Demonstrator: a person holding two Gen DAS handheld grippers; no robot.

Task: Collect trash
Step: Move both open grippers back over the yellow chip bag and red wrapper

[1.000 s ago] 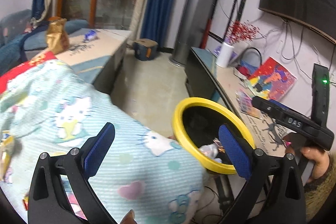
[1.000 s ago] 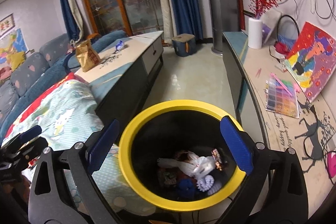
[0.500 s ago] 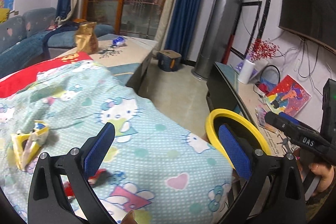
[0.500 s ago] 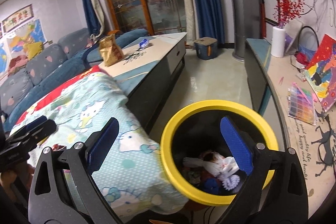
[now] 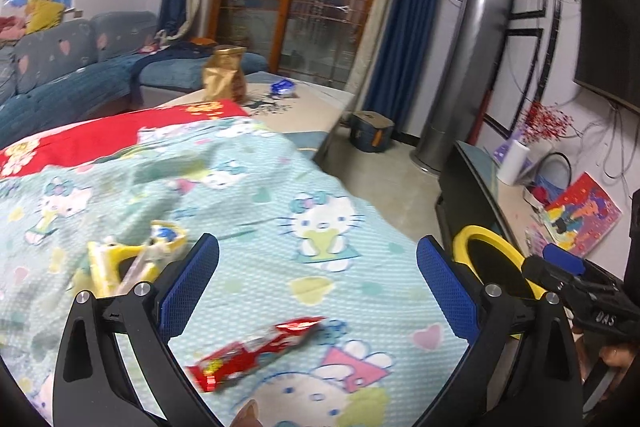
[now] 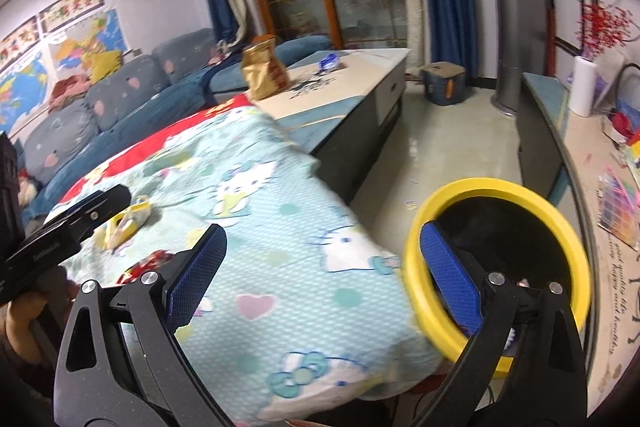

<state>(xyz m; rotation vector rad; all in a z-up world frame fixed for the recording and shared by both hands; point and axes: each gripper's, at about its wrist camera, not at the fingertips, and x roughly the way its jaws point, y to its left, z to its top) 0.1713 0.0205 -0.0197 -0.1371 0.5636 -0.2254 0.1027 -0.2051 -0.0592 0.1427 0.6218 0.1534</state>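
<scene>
Red wrapper [image 5: 256, 351] on the blanket [image 5: 256, 227], long axis lower left to upper right toward the bin [image 5: 496, 267]. Left gripper [image 5: 318, 291] spread above it; right gripper [image 6: 324, 275] spread, empty.

Both grippers are showing black frames. Left gripper [image 5: 318, 281] and right gripper [image 6: 322, 265] are each carrying blue mesh-textured pads [image 5: 188, 281] and silver screws [image 5: 83, 296]. White lettering is showing on the right body.
</scene>
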